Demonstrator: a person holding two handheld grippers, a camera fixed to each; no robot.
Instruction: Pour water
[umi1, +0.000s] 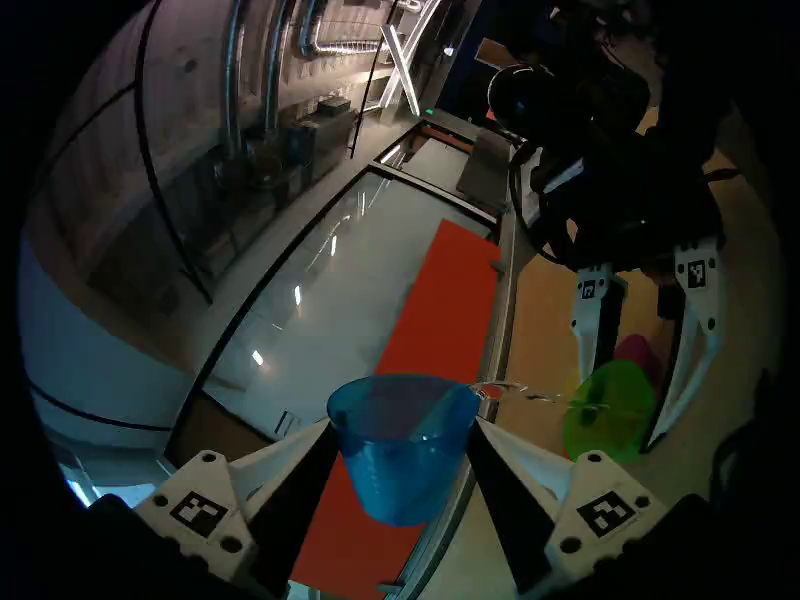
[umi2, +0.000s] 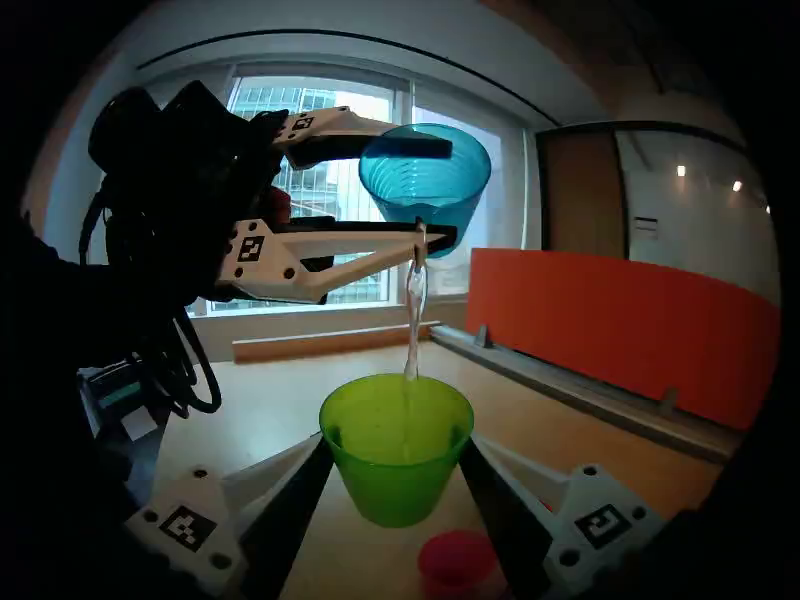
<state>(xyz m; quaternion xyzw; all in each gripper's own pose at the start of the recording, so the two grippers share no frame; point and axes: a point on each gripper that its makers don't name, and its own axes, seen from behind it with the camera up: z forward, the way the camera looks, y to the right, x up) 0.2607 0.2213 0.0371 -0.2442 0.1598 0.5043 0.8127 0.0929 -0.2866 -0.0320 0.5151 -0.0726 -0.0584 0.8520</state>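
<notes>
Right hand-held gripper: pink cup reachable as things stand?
Probably not yet. The right hand-held gripper is shut on the green cup, which is taking water from the blue cup. The pink cup sits below it with nothing between, but the jaws are full.

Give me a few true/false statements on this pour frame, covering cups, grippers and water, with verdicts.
1. The left gripper grips the blue cup. True.
2. A water stream runs from the blue cup into the green cup. True.
3. The right gripper is open and empty. False: it is shut on the green cup.
4. The pink cup is catching the water. False: it sits below the green cup, clear of the stream.
</notes>
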